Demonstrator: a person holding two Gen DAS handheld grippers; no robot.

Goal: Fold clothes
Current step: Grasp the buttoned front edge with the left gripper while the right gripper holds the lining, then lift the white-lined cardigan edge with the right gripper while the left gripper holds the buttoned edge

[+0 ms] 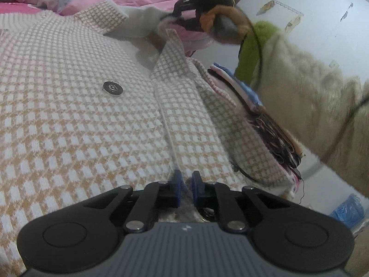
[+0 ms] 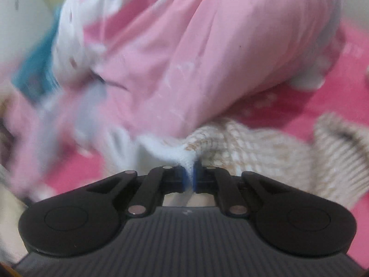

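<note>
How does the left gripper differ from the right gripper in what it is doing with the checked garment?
The left gripper shows a narrow gap between its fingers, over the front edge of the checked garment; whether it grips cloth is unclear. The right gripper is shut on a white edge of the garment. The left view is sharp and shows a dark button; the right view is blurred, facing a pink quilt. Both have blue-padded black fingers.

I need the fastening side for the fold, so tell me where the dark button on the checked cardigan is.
In the left wrist view, the dark button sits left of centre on the checked cardigan, just left of its front edge and below the collar, well ahead of the left gripper.
</note>
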